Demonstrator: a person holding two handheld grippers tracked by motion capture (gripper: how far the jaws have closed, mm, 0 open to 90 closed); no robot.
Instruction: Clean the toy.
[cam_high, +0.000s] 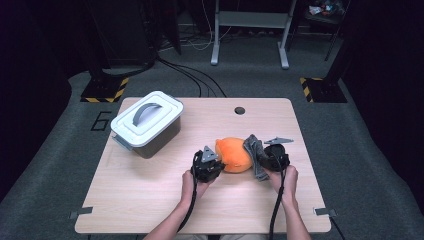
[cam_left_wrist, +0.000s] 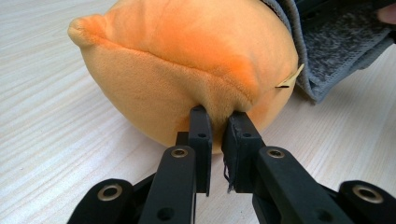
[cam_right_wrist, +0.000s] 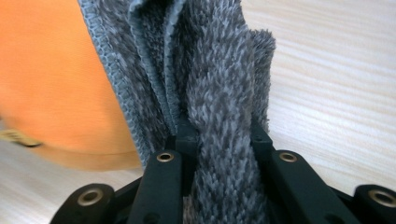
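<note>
A: Orange plush toy (cam_high: 234, 154) sits mid-table (cam_high: 150, 190), the left gripper (cam_left_wrist: 218, 122) pinching a fold of its fabric.

B: And the right gripper (cam_right_wrist: 224, 135)?

A: Clamped on a grey towel (cam_right_wrist: 219, 84) draped against the plush.

B: Any writing?

A: A small tan tag (cam_left_wrist: 289, 79), unreadable; a "6" (cam_high: 102, 120) on the floor beside a lidded storage box (cam_high: 147, 122).

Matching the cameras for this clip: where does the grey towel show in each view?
High view: grey towel right of centre, draped against the orange plush, by the right gripper.
Left gripper view: top right corner, behind the plush.
Right gripper view: centre, pinched between the jaws.
Shared landmark: the orange plush.
</note>
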